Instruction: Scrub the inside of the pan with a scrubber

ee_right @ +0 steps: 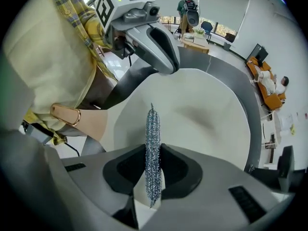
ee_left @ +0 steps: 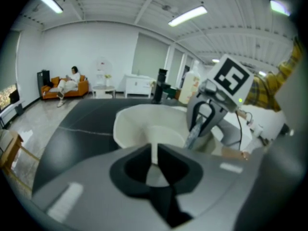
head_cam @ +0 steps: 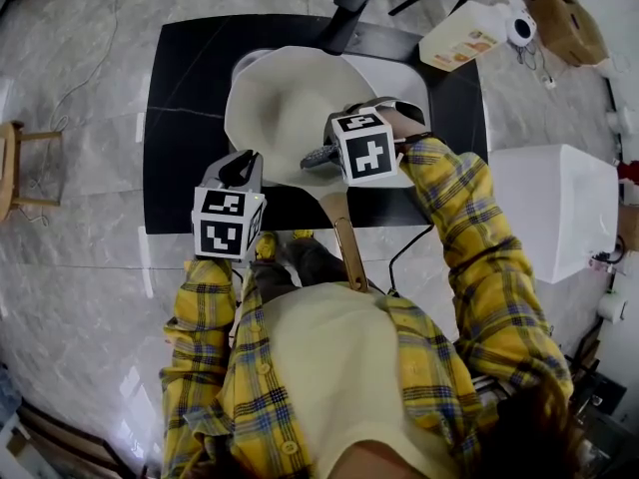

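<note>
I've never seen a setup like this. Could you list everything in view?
pan: one, cream, wooden handle; on the table, handle toward the person
scrubber: one, silvery steel wool; pinched flat over the pan
table: one, black; centre
bottle: one, white, orange label; table's far right corner
stool: one, wooden; floor, left of the table
box: one, white; right of the table
sofa: one, orange; far wall, someone seated on it
left gripper: grey; jaws shut on the pan's near rim
right gripper: grey; jaws shut on the scrubber
sleeves: two, yellow plaid
</note>
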Available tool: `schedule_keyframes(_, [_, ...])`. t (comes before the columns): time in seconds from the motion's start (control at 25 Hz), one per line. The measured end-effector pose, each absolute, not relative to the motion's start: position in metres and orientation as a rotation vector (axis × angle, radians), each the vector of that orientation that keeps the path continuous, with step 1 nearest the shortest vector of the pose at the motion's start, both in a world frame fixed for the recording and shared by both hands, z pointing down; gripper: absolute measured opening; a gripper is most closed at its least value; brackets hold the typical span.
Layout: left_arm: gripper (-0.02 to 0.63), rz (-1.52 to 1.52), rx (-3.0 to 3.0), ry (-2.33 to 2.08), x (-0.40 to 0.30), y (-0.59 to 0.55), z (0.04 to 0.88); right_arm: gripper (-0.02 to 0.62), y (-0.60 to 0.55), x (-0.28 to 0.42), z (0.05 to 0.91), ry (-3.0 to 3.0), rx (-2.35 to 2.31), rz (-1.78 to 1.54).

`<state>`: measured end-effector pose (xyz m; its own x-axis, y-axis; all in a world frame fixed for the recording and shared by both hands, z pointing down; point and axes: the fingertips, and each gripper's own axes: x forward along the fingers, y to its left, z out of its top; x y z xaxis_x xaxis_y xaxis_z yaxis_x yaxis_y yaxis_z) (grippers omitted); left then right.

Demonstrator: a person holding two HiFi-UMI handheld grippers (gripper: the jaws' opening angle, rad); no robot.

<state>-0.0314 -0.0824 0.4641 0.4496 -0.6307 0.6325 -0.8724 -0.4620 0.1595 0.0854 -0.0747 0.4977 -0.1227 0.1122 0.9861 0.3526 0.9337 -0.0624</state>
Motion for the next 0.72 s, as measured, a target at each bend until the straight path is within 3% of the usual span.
schedule_keyframes(0.52, [0.18,1.04,2.468,-0.875,0.008,-0.037,0.459,0.083,-0.118,0.087,0.493,-1.741,-0.161,-0.281])
schedule_keyframes(0.72, [0.195,1.213,2.521,-0.774,0.016,-0.029,0.469,0.083,-0.145,0.064,0.486,-1.804,-0.027,-0.393])
